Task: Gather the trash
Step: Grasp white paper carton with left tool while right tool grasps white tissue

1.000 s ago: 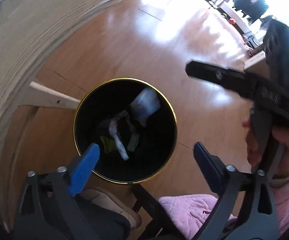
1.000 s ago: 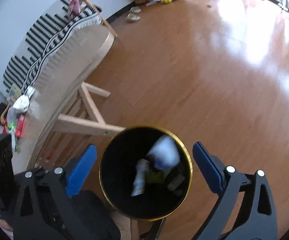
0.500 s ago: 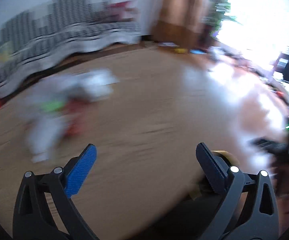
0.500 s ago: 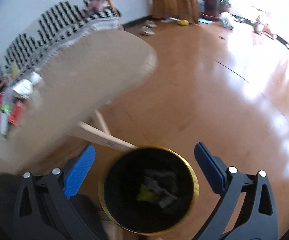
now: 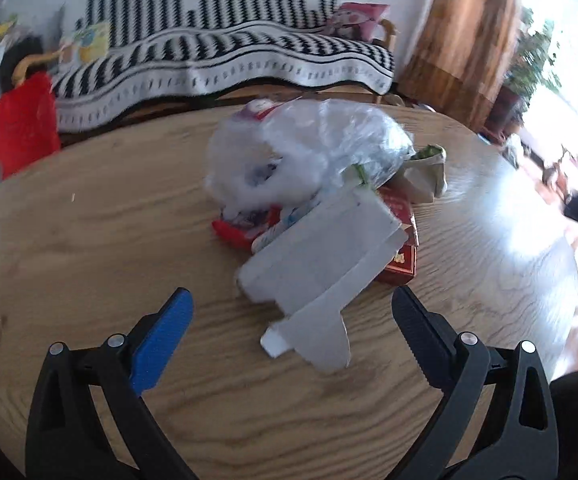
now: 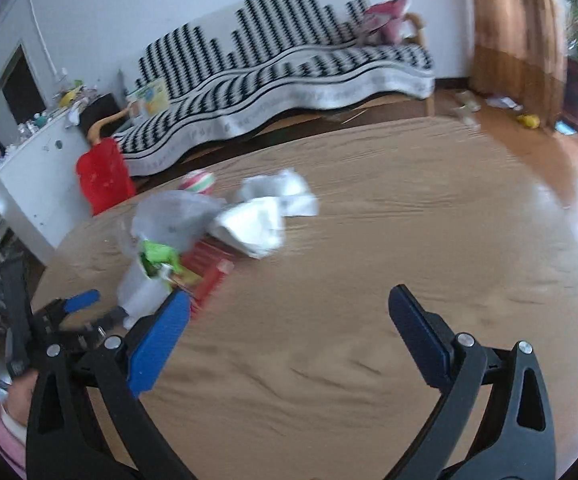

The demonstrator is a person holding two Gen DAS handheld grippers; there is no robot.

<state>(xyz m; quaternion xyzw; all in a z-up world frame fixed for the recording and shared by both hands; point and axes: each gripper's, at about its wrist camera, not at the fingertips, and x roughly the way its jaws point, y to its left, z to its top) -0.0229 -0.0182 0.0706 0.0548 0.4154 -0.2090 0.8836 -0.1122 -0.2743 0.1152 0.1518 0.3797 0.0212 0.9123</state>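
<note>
A heap of trash lies on the round wooden table (image 5: 89, 240): a flattened white carton (image 5: 321, 268), a clear plastic bag (image 5: 313, 152), a red box (image 5: 399, 240) and red wrappers (image 5: 233, 236). My left gripper (image 5: 289, 320) is open and empty just in front of the white carton. In the right wrist view the heap shows as crumpled white paper (image 6: 265, 216), the plastic bag (image 6: 173, 216), a green scrap (image 6: 159, 254) and the red box (image 6: 209, 268). My right gripper (image 6: 289, 320) is open and empty over bare table (image 6: 369, 240), right of the heap. The left gripper (image 6: 77, 312) shows at its left.
A black-and-white striped sofa (image 6: 289, 80) stands behind the table. A red bag (image 6: 103, 176) and a white cabinet (image 6: 33, 168) are at the left. Brown curtains (image 6: 513, 24) and wooden floor (image 6: 529, 136) are at the right.
Both grippers have swung up from the black gold-rimmed bin on the floor to the table top. The bin is out of view. Both stayed open.
</note>
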